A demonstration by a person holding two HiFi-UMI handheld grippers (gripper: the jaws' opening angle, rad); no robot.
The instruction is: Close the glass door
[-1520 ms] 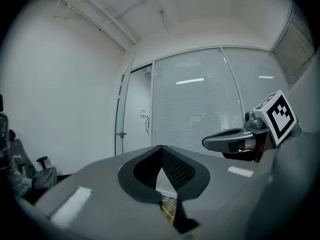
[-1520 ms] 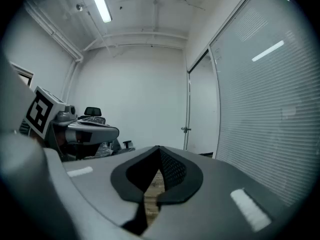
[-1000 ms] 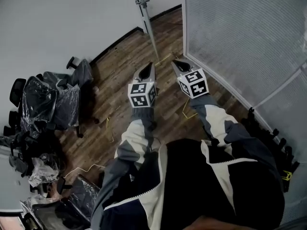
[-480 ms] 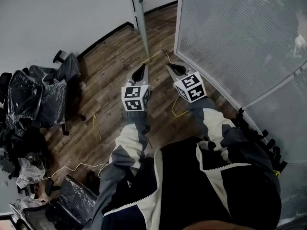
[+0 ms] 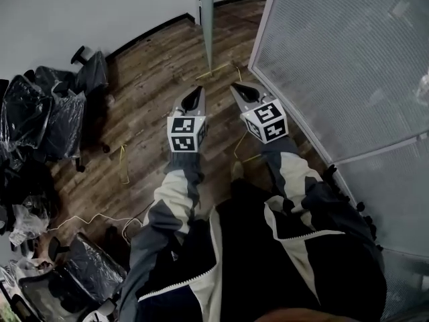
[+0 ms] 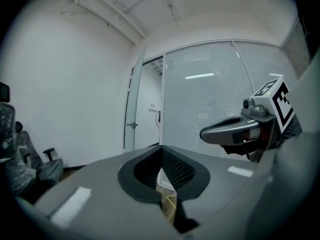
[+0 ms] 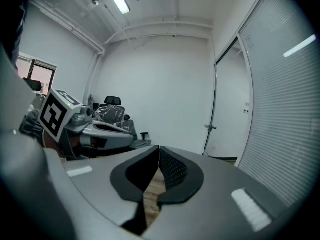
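Door: the glass door (image 5: 208,25) is seen edge-on at the top centre of the head view, swung open, with a gap between it and the partition (image 5: 335,66) at the right.
Handle: a small fitting (image 6: 132,125) is seen on the door at mid-left of the left gripper view; its type cannot be told.
Left gripper: the left gripper (image 5: 196,94) is held at centre frame, jaws pressed together, nothing between them, well apart from the door.
Right gripper: the right gripper (image 5: 238,88) is held just beside it, jaws likewise pressed together and empty.
Stage: the door is judged not yet reached; no contact is shown.
Risk, slipping: if the pane is pushed with closed tips, they may skid off the smooth glass.
Risk, grip: the fitting is small, so it may be missed unless the jaws are spread first.
Risk, floor: a yellow cable (image 5: 123,163) lies at lower left and more near the feet; it may be caught while stepping forward.
Risk, slam: a hard push may drive the door against the partition.
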